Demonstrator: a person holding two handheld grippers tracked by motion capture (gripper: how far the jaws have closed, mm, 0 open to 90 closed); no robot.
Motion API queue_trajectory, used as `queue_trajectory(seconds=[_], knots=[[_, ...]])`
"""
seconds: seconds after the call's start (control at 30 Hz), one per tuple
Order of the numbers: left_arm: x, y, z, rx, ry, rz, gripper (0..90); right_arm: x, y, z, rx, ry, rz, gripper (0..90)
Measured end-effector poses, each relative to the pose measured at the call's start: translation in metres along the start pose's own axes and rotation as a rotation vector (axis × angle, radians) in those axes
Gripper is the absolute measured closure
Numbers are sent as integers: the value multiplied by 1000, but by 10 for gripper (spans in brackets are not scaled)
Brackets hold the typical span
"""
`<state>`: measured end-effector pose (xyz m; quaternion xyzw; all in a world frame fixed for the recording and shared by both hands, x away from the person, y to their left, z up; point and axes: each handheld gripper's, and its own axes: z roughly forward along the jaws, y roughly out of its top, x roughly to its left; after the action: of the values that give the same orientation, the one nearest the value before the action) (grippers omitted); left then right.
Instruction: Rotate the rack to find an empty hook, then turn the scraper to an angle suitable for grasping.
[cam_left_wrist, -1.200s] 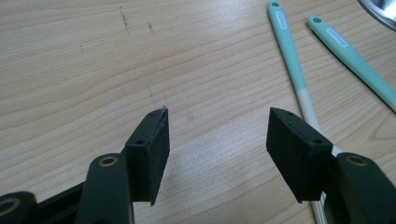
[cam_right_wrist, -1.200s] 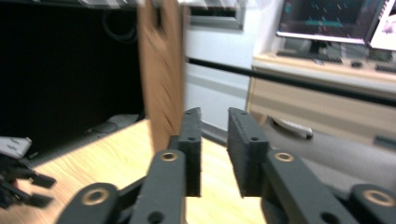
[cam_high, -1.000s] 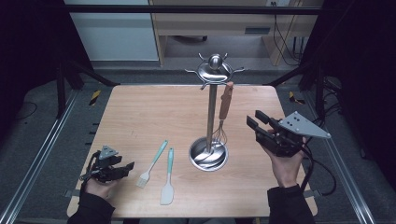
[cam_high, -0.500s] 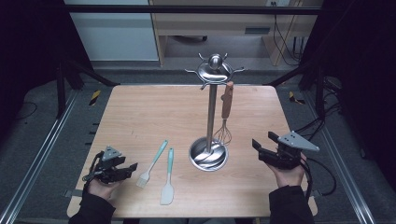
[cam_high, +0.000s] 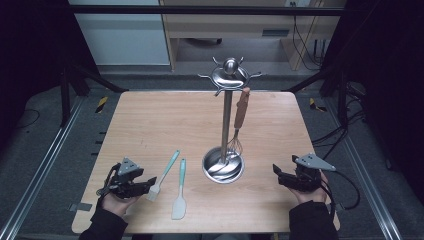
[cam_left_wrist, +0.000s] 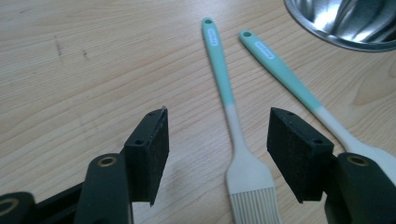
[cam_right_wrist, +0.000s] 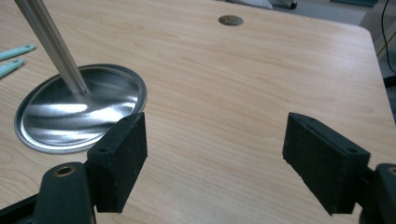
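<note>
High view: left gripper (cam_high: 145, 184) sits low at the near-left of the table (cam_high: 150, 125), aimed at the brush (cam_high: 162, 175), likely to pick it up for hanging on the stand (cam_high: 226, 120), where a whisk (cam_high: 239, 122) already hangs. Brush lies flat, long axis slanting, bristles toward the person, handle end away toward the stand. Spatula (cam_high: 180, 190) lies just beside it. Right gripper (cam_high: 280, 175) rests right of the stand base, holding nothing.

Left gripper view: jaws apart, empty; brush (cam_left_wrist: 233, 121) head between the pads, untouched, handle pointing away.

Right gripper view: right gripper (cam_right_wrist: 215, 156) jaws just opened wide, bare table between them.
</note>
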<state>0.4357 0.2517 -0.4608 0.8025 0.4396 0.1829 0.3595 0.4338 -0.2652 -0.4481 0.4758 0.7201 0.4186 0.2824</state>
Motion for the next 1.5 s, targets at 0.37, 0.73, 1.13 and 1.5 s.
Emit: queue_trajectory(seconds=[0.37, 0.73, 1.13, 1.5], knots=[[-22, 12, 5, -18, -32, 21, 363, 3, -12, -4, 35, 18, 3, 209], [-43, 27, 19, 9, -61, 23, 371, 2, -12, -2, 52, 8, 0, 220], [-67, 35, 50, 105, -42, 68, 443, 4, -11, 2, 74, 19, -18, 241], [-73, 25, 61, 181, -38, 55, 621, 7, -10, 3, 87, 30, -27, 260]])
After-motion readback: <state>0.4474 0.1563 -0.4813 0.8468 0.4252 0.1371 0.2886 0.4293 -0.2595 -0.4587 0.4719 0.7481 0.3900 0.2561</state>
